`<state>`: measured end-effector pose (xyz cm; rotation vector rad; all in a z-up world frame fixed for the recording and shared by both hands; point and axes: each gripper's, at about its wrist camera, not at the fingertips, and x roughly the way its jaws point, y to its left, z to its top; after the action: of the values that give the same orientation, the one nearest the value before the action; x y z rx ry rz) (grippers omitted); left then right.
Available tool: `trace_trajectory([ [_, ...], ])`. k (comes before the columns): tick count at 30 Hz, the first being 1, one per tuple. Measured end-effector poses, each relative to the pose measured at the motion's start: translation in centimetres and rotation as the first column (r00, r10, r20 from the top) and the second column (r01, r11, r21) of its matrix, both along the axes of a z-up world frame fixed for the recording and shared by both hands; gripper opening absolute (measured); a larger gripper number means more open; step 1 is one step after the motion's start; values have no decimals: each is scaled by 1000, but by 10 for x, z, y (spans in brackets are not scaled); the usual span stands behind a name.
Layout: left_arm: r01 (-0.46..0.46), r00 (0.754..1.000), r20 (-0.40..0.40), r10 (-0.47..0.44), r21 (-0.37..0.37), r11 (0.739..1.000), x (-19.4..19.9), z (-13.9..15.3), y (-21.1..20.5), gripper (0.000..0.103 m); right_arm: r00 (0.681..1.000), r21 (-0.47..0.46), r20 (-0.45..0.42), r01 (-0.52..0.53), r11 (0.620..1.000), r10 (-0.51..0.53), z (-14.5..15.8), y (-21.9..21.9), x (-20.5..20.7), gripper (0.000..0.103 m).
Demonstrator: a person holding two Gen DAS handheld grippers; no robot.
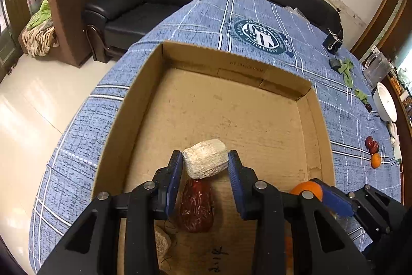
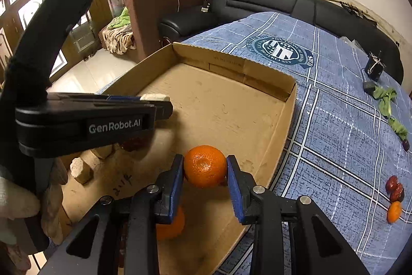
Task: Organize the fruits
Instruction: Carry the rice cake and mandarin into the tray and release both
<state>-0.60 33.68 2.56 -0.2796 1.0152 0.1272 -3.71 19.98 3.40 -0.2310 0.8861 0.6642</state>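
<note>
My left gripper [image 1: 205, 163] is shut on a pale, netted lump [image 1: 205, 158] and holds it over the floor of a shallow cardboard tray [image 1: 144, 84]. A wrinkled red date [image 1: 197, 205] lies in the tray just below it. My right gripper [image 2: 205, 168] is shut on an orange mandarin [image 2: 205, 165] above the tray's right side [image 2: 283, 128]. A second mandarin [image 2: 171, 224] lies in the tray under its left finger. The right gripper also shows in the left wrist view [image 1: 332, 197], and the left gripper shows in the right wrist view [image 2: 154, 105].
The tray sits on a blue plaid cloth [image 1: 270, 17]. On the cloth at right lie two red dates [image 2: 394, 187], a mandarin [image 2: 394, 211], green leaves [image 2: 386, 99] and a black clip [image 2: 374, 67]. A white bowl [image 1: 385, 101] stands at the far right. More pale lumps [image 2: 81, 169] lie in the tray.
</note>
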Motion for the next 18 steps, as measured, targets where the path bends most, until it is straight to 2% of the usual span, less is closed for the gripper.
trace_trajectory([
  [12, -20, 1000, 4, 20, -18, 1000, 4, -2, -1, 35, 1000, -6, 6, -9, 1000, 9, -4, 8, -4, 37],
  [16, -38, 999, 29, 39, -41, 998, -3, 4, 3, 47, 1000, 0, 9, -14, 1000, 14, -4, 9, -6, 38],
  [18, -42, 998, 52, 44, -44, 998, -9, 11, 3, 48, 999, -2, 30, -13, 1000, 13, -1, 8, -9, 39],
])
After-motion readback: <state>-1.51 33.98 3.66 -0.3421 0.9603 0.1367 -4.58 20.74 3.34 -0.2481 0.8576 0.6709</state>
